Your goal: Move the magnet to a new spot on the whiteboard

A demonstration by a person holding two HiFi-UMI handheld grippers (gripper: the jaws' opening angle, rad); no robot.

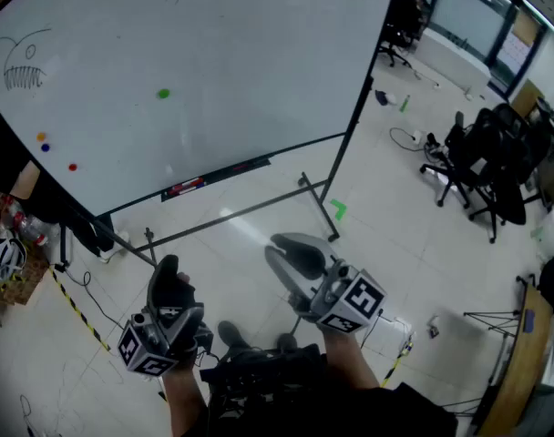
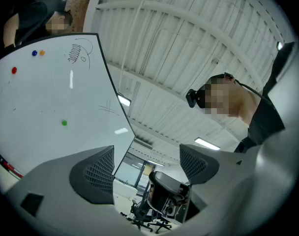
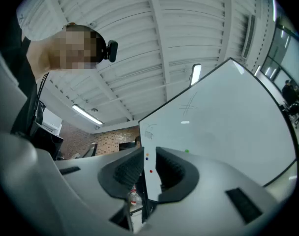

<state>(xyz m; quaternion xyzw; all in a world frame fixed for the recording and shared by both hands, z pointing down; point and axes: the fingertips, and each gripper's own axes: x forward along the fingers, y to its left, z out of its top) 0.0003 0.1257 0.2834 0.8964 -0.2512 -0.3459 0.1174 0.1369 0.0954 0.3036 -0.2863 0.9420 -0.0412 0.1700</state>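
Both claws are empty: left gripper [image 2: 147,168] jaws spread wide, right gripper [image 3: 148,170] barely apart. The small round green magnet [image 1: 163,93] sits untouched on the far white whiteboard [image 1: 241,71].

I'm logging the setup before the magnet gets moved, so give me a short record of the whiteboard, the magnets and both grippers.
whiteboard: on a floor stand, doodle at its upper left
green magnet: alone, near the middle of the board
orange magnet, blue magnet, red magnet: grouped near the left edge
left gripper: open, empty, held low, off the board
right gripper: narrowly open, empty, off the board
task: no magnet touched yet
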